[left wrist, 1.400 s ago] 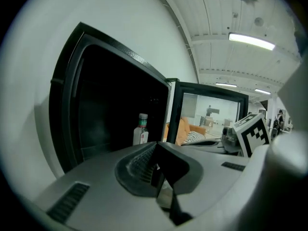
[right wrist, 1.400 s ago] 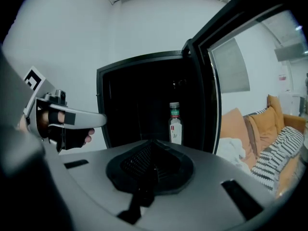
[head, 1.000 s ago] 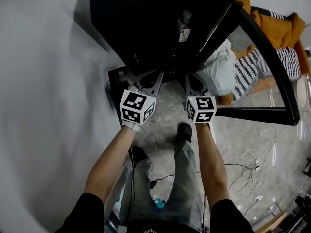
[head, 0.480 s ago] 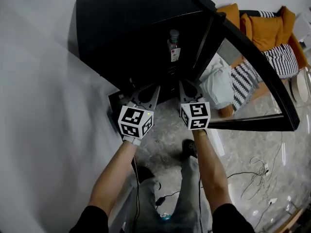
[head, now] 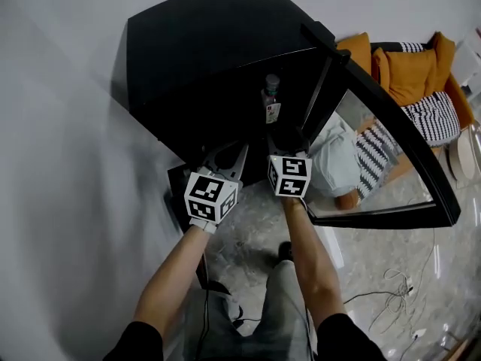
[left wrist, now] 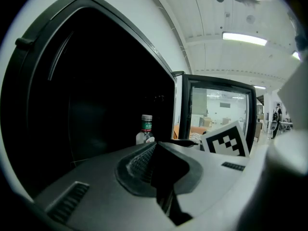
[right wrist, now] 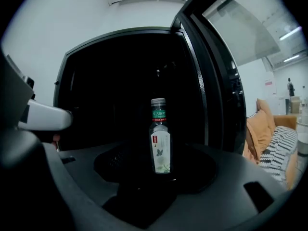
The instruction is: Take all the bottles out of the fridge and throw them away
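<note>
— What's in there?
— I see one small clear plastic bottle [right wrist: 160, 138]: a round body, a pale label with a red tag, and a green band under a grey cap. It stands upright, cap up and long axis vertical, far inside the matte black fridge [head: 210, 51], left of the open glass door [head: 376, 141].
— Your jaws?
— My right gripper [head: 286, 147] is opening and empty, with the bottle ahead of it. My left gripper [left wrist: 155, 147] is clenched on nothing.

bottle [right wrist: 160, 143] label unreadable, fridge [head: 210, 59] interior dark
</note>
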A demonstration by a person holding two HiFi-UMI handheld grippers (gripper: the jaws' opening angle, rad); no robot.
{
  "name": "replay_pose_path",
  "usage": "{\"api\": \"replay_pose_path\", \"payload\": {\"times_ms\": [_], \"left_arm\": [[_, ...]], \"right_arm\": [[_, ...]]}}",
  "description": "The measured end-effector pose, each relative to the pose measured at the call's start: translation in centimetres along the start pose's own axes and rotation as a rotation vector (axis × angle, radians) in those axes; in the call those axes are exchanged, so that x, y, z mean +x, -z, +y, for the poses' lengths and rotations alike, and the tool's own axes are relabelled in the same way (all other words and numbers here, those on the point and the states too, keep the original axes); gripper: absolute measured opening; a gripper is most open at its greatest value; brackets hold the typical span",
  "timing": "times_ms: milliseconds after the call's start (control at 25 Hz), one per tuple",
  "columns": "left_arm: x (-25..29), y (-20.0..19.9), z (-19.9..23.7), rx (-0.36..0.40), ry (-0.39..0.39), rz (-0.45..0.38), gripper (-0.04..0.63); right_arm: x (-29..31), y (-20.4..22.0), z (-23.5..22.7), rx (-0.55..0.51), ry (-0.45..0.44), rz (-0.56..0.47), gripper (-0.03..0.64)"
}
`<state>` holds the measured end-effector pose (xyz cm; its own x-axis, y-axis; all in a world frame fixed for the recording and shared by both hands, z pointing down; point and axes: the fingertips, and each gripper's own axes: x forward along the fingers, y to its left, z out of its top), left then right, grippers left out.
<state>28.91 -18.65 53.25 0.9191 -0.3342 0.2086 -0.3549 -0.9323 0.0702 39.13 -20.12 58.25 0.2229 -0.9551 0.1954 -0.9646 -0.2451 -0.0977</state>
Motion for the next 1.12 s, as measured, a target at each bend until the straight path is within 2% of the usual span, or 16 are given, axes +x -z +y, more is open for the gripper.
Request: {"api": "replay_pose_path", "payload": {"times_ms": [120, 400, 560, 760, 1120], "left_arm": [[0.6, 0.2, 0.7, 0.015, -0.008, -0.01, 0.0], [1.9, 0.9, 2.7, 0.027, -0.036, -0.025, 0.0], [2.9, 1.5, 3.6, 0.029, -0.049, -0.037, 0.0], [3.5, 2.3, 4.3, 0.038, -0.06, -0.052, 0.0], [2.9, 2.5, 4.5, 0.042, -0.064, -0.064, 0.0]], "right_arm": [[2.2, -0.1, -0.3, 0.029, 0.001, -0.012, 0.27], [6.7, 0.8, -1.0, 0.002, 0.024, -0.014, 0.333], [8.7, 1.1, -0.9, -0.014, 0.001, -0.025, 0.334], [10.2, 1.3, -1.6, -0.016, 0.039, -0.048, 0.331], [9.1, 1.3, -1.7, -0.026, 0.034, -0.065, 0.281]]}}
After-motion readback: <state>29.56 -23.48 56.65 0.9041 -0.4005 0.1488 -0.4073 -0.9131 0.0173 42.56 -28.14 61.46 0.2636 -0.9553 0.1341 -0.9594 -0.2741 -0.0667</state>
